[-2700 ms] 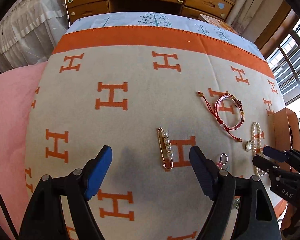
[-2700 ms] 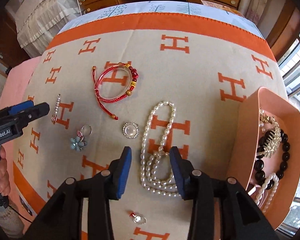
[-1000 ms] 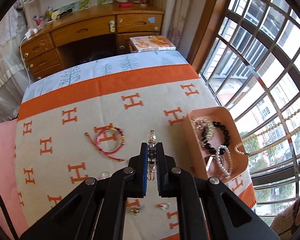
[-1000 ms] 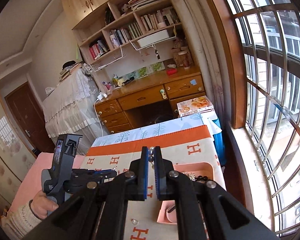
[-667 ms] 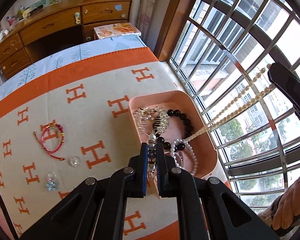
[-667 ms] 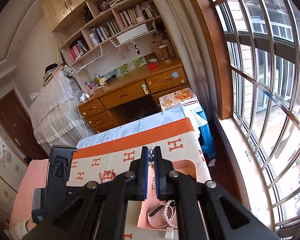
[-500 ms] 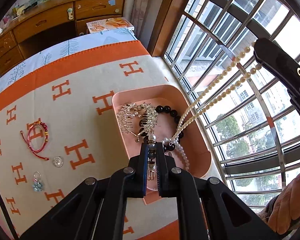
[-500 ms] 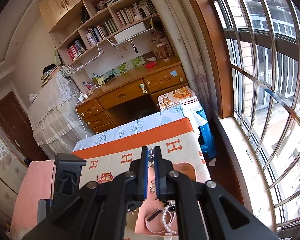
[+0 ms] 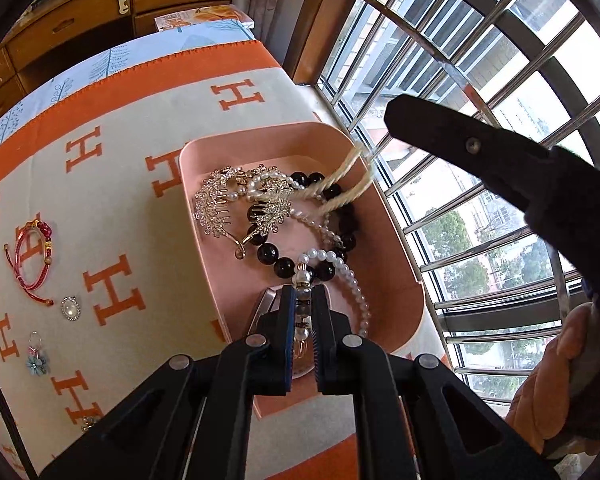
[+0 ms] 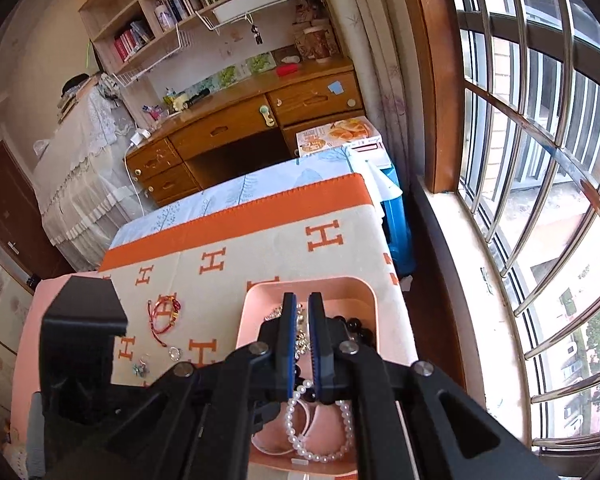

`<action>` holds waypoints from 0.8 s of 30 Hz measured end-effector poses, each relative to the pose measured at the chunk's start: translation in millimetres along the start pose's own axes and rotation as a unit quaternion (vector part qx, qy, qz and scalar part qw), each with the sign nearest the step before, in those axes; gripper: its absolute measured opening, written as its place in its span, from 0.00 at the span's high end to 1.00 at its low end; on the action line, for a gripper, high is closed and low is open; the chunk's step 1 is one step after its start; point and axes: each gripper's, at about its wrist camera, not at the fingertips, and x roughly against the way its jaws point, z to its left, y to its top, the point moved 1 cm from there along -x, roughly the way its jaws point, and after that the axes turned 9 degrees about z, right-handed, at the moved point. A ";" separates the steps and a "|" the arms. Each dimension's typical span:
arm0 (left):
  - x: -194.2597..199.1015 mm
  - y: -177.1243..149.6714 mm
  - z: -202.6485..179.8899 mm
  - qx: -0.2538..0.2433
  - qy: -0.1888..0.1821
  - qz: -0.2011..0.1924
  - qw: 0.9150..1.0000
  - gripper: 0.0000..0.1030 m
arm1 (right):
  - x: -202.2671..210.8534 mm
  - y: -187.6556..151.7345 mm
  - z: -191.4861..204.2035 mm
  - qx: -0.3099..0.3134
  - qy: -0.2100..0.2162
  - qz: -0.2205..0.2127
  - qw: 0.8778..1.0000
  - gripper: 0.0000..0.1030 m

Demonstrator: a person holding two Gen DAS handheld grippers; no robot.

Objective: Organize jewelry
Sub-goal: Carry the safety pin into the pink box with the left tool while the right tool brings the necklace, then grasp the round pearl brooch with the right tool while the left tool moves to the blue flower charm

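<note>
My left gripper (image 9: 303,300) is shut on a gold pearl pin (image 9: 302,280) and holds it over the near part of the pink tray (image 9: 396,240). The tray holds a black bead bracelet (image 9: 284,266), gold hair combs (image 9: 220,208) and a small pearl bracelet (image 9: 348,280). A long pearl necklace (image 9: 340,184) is blurred, falling into the tray from my right gripper, seen from the side in the left wrist view (image 9: 460,144). In its own view the right gripper (image 10: 303,312) stands over the tray (image 10: 256,304), jaws slightly apart with nothing clearly between them.
On the orange H-patterned blanket (image 9: 112,184) left of the tray lie a red cord bracelet (image 9: 30,256), a round brooch (image 9: 70,308) and a blue flower charm (image 9: 36,360). A barred window (image 9: 480,60) is close on the right. A wooden desk (image 10: 252,120) stands behind.
Both grippers have moved closer over the tray. The pearl necklace, taut from the right gripper before, now drops blurred into the tray. The left gripper still holds the pin.
</note>
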 end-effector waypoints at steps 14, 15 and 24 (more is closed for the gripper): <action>21.8 -19.7 21.9 0.000 0.038 -0.023 0.999 0.69 | -4.3 -17.8 3.2 0.001 0.006 0.013 1.000 0.74; 25.0 -23.0 26.6 0.002 0.047 -0.030 0.998 0.64 | -5.1 -19.3 5.3 0.001 0.009 0.014 1.000 0.74; 48.2 -81.4 79.6 0.034 0.109 -0.081 0.990 0.43 | -21.9 -47.5 45.3 0.043 0.040 0.053 0.997 0.74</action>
